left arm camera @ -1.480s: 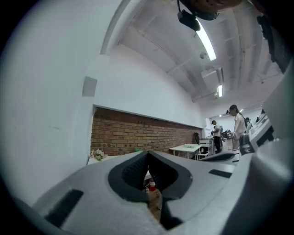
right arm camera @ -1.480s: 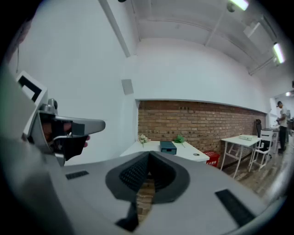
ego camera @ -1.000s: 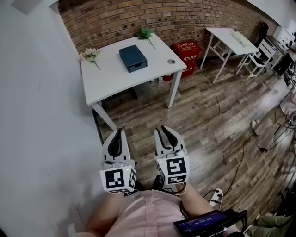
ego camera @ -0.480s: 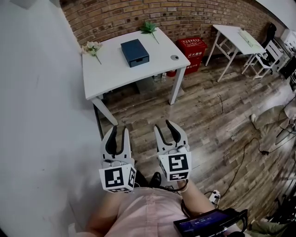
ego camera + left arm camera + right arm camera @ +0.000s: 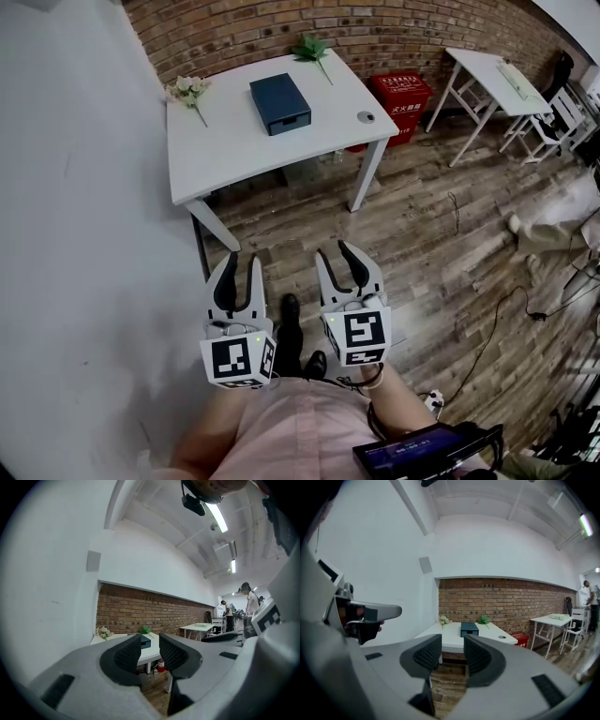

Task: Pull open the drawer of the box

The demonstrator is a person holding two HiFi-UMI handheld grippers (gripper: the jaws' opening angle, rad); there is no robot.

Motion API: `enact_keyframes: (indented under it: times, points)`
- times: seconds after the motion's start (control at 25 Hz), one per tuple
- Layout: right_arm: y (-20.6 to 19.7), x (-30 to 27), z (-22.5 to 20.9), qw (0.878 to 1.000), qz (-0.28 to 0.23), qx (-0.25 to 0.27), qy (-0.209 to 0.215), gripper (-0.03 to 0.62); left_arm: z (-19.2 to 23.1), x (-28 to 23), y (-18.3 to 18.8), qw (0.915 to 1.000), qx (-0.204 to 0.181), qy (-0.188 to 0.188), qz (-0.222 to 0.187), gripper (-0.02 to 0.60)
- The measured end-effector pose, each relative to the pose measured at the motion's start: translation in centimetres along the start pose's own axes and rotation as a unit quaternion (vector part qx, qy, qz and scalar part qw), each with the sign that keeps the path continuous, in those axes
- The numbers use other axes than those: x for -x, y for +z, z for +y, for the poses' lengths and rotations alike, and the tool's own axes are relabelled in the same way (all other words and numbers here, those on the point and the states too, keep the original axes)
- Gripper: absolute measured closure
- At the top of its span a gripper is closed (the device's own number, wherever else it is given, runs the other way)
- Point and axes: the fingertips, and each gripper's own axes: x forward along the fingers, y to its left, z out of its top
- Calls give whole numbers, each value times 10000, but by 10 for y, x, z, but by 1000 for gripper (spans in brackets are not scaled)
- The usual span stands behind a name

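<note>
Dark blue rectangular box [image 5: 279, 103] on white table [image 5: 216, 155]: lid in head view, drawer front [image 5: 469, 632] facing right gripper view. Left gripper [image 5: 241, 265] and right gripper [image 5: 335, 253] released, jaws just opened, nothing between.

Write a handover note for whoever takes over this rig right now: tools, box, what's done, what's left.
Left tool: open, empty; its jaws have just been opening.
Right tool: open, empty; its jaws have just been opening too.
Both are held out over the floor, well short of the table.
Box: on the table, drawer facing us, apparently shut.
Done: nothing on the box yet.
Left: walk up, grip the drawer, pull it open.
</note>
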Motion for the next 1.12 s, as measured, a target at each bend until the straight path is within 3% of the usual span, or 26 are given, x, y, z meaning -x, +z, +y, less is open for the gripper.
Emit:
enact_keyframes:
  times: [0.48,0.76,1.12]
  points:
    - [-5,-134,-32,9997,208,-130,-8,453,56,-135,-31,9993,134,-132,337,460]
    - [20,-201,-52,9998,103,-136,-85,461,82,-208,-12,9995,97,-278,153,460]
    - [60,-246,-69,9996,-179,55,-224,471,101,-258,13,9990,63,-431,-136,465]
